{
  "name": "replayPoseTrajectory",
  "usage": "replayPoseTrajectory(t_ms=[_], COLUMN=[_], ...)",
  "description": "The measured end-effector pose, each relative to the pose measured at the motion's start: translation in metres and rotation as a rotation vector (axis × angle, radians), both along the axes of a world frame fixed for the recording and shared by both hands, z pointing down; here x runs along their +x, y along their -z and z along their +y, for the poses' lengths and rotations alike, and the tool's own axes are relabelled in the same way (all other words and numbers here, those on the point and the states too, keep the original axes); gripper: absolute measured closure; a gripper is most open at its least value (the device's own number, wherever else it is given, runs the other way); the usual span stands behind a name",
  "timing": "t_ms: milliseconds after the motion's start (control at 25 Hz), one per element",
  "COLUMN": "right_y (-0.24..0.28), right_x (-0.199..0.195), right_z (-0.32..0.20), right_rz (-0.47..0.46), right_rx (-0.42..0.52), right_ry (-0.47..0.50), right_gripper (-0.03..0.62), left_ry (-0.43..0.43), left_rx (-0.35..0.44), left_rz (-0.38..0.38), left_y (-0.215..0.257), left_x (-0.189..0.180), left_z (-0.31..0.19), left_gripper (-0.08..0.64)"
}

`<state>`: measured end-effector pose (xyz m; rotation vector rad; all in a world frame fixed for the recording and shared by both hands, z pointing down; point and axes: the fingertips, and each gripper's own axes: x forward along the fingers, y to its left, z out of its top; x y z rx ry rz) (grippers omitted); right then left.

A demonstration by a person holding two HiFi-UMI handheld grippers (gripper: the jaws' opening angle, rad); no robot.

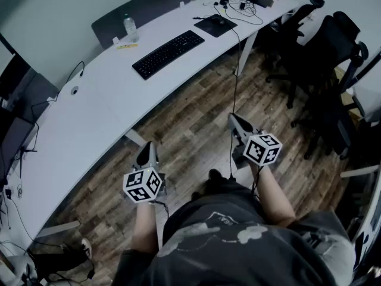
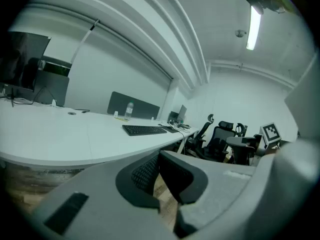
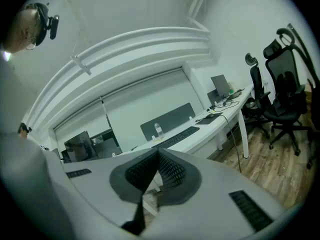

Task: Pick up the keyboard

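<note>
I am holding the left gripper [image 1: 147, 145] [image 2: 159, 156] with its jaws pressed together and nothing between the dark ribbed pads. The right gripper [image 1: 236, 121] [image 3: 157, 154] is pressed together the same way and is empty too. In the head view both are hanging over the brown wood-plank floor [image 1: 196, 124]. The left one is pointing toward 12 o'clock and the right one toward 11 o'clock. Each is showing its white cube with black square markers at the back, with a bare forearm behind it.

The long black keyboard [image 1: 168, 53] [image 2: 145, 130] [image 3: 176, 137] is lying flat on the curved white desk [image 1: 89, 112], well apart from both grippers. It is sitting at about 12 o'clock from the left gripper and at about 11 o'clock from the right one, with its long side running toward 2 o'clock. Neither gripper is touching it or the desk.

Outward from the keyboard, a clear plastic water bottle [image 1: 131, 27] is standing upright at its 11 o'clock, near the desk's far edge. A small yellowish flat item [image 1: 126, 44] is lying just beside the bottle. A black rectangular mouse pad [image 1: 215, 24] is lying at the keyboard's 2 o'clock with a dark mouse on it, and a black cable [image 1: 236, 52] is trailing from there over the desk edge to the floor. A dark grey partition panel [image 1: 143, 8] is standing behind the desk at 12 o'clock. Black mesh office chairs [image 1: 333, 70] are crowding the 2 o'clock side of the room.
</note>
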<state>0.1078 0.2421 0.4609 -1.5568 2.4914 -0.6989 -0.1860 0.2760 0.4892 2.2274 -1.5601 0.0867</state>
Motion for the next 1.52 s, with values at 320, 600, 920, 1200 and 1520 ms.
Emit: replayPoseTrajectory(t_ms=[320, 600, 920, 1200, 1520], right_y=[-0.006, -0.013, -0.024, -0.045, -0.056], right_x=[-0.001, -0.005, 0.0, 0.034, 0.091], right_z=[0.015, 0.033, 0.014, -0.057, -0.187], right_rz=[0.01, 0.029, 0.052, -0.014, -0.066], right_rx=[-0.005, -0.012, -0.02, -0.055, -0.097], right_ry=[-0.01, 0.016, 0.039, 0.029, 0.054], right_gripper=[0.594, 0.593, 0.592, 0.592, 0.592], left_ry=[-0.031, -0.075, -0.087, -0.044, 0.018], left_rx=[-0.003, -0.006, -0.043, -0.071, -0.104], left_rz=[-0.038, -0.048, -0.04, -0.062, -0.108], left_y=[-0.003, -0.01, -0.025, -0.03, -0.032], left_x=[0.005, 0.017, 0.025, 0.037, 0.081], left_z=[0.008, 0.024, 0.02, -0.037, -0.138], left_gripper=[0.558, 0.558, 0.558, 0.557, 0.557])
